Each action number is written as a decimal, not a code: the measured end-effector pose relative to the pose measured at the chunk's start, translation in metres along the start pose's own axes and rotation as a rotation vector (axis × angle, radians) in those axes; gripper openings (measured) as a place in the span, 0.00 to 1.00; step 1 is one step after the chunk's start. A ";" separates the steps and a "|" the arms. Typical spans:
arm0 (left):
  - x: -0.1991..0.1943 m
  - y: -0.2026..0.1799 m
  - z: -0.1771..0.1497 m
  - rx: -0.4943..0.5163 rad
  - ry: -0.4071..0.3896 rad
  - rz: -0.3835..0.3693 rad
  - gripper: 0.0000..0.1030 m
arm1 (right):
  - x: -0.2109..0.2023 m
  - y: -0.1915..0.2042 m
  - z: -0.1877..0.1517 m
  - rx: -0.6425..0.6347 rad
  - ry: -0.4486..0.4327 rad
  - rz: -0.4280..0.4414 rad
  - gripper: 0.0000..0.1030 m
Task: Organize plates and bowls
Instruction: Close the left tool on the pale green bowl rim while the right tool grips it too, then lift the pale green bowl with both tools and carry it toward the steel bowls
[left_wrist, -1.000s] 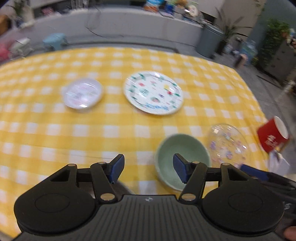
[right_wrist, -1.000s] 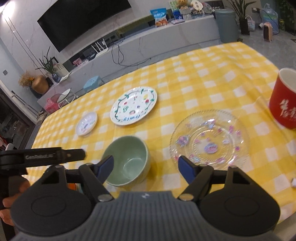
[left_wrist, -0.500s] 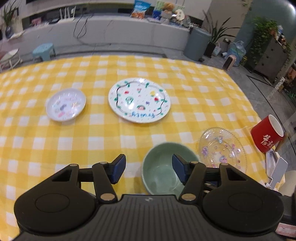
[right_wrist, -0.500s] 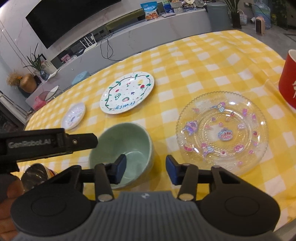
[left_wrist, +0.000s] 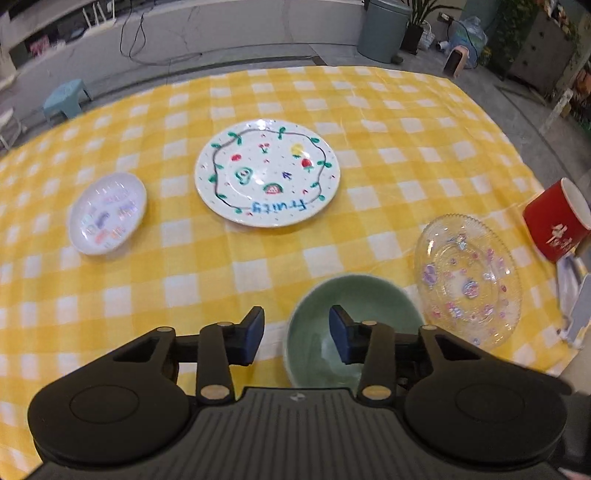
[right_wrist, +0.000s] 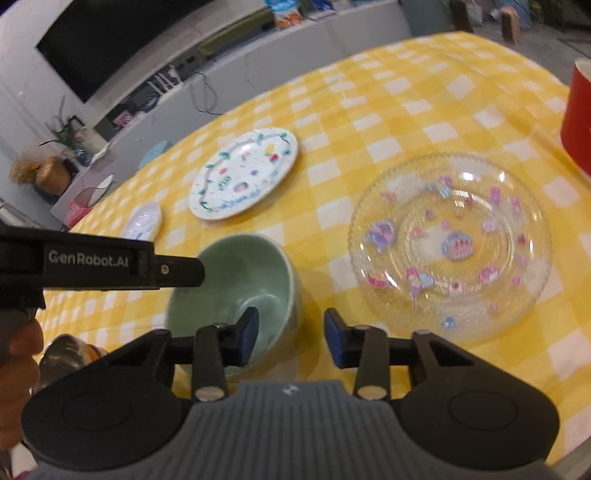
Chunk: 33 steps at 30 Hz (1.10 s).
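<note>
The right gripper (right_wrist: 290, 336) straddles the green bowl's (right_wrist: 236, 273) near rim. Its jaws have just been closing. A glass plate (right_wrist: 450, 243) sits beside the bowl.

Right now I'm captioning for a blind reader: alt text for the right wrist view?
The right gripper straddles the near rim of a green bowl, its jaws just closing, on a yellow checked tablecloth. A clear glass plate lies right, a painted plate beyond.

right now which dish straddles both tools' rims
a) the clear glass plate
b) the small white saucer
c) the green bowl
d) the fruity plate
c: the green bowl has its left rim between the left tool's fingers and its right rim between the right tool's fingers; neither pad visibly presses yet.
</note>
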<state>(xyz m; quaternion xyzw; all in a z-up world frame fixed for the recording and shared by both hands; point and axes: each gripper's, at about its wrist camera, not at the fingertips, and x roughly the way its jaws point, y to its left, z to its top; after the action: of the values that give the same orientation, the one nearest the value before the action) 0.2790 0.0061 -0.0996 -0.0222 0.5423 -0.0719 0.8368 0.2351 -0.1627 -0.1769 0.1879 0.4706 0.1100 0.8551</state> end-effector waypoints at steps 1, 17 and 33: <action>0.001 0.001 0.000 -0.011 0.004 -0.028 0.39 | 0.002 0.000 -0.001 0.005 -0.001 0.008 0.29; 0.018 -0.011 -0.009 0.009 -0.007 0.107 0.16 | 0.005 0.001 -0.006 0.032 -0.037 0.031 0.20; -0.007 -0.023 -0.014 0.058 -0.080 0.102 0.12 | -0.014 0.000 -0.003 0.018 -0.089 0.010 0.13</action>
<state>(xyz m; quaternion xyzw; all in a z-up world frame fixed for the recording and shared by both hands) 0.2611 -0.0154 -0.0963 0.0268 0.5064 -0.0438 0.8607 0.2254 -0.1671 -0.1673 0.2028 0.4319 0.1015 0.8730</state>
